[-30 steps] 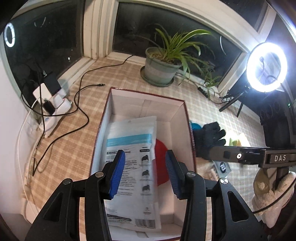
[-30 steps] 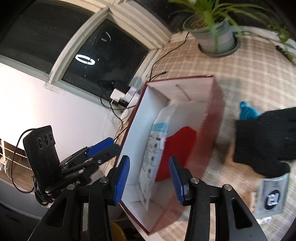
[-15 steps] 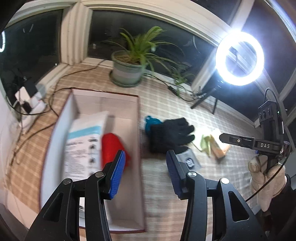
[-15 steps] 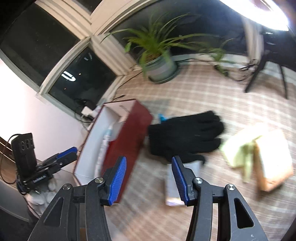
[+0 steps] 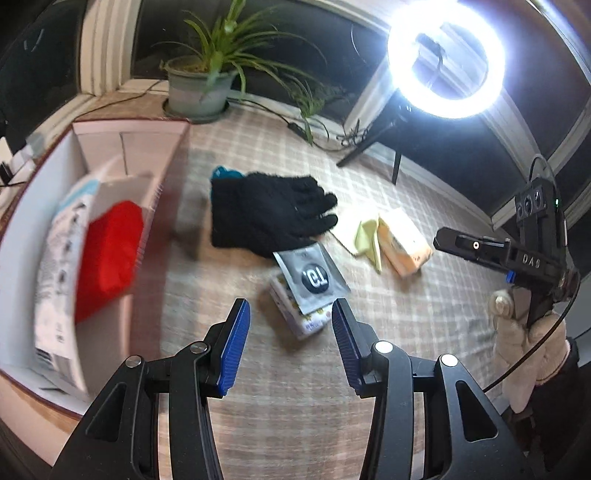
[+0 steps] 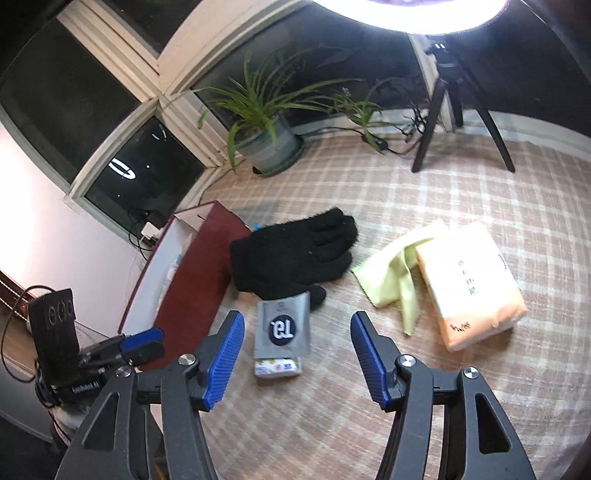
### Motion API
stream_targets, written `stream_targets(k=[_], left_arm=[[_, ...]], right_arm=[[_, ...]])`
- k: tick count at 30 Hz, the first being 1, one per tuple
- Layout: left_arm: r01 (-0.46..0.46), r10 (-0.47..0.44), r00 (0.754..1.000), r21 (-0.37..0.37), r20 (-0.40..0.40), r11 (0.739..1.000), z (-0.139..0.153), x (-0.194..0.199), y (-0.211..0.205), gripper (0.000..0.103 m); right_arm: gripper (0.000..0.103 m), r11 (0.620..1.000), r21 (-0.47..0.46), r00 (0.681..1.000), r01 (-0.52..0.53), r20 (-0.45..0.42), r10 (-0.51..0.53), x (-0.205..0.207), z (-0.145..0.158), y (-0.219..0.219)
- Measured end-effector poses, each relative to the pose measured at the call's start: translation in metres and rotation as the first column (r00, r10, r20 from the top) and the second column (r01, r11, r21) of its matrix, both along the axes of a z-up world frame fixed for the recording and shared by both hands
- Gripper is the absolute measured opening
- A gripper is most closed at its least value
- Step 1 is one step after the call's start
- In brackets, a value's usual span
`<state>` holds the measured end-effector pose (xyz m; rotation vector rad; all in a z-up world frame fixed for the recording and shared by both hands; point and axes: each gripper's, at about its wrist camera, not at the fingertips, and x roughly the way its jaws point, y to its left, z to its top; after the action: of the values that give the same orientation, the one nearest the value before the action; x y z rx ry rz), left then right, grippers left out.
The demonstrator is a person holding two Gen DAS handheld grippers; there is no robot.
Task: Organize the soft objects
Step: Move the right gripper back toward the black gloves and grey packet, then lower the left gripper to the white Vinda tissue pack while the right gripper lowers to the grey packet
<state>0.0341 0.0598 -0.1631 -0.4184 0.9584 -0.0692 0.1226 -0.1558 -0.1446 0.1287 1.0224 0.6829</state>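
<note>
While both grippers, left (image 5: 288, 341) and right (image 6: 297, 354), gape empty, right's jaws just widening, a silver pouch (image 6: 283, 326) lies below.

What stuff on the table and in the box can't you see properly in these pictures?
- Teal thing: both views, nearly all hidden behind the black gloves.
- Small patterned pack: both views, mostly covered by the grey pouch.
- Box contents: right wrist view, blocked by its dark red side wall.
- White packet and red item in the box: left wrist view, motion-blurred; print unreadable.
- Ring light: right wrist view, cut off by the top edge.
</note>
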Motion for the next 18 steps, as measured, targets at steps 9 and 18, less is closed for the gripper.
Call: stream_targets(k=[9,18], left_arm=[[0.003,-0.006,0.998,-0.040,-0.061,0.999,-0.040,0.002,-0.030,0.045],[0.003,-0.005,0.998,-0.036,-0.067,0.999,-0.053,0.024,-0.034,0.045]], right_arm=[[0.056,0.997,-0.027,0.991,-0.077,-0.113,0.073,0.016,-0.037,0.014],[0.056,0.991,-0.071,0.980,-0.115,-0.174,0.101,0.035,-0.070,0.039]])
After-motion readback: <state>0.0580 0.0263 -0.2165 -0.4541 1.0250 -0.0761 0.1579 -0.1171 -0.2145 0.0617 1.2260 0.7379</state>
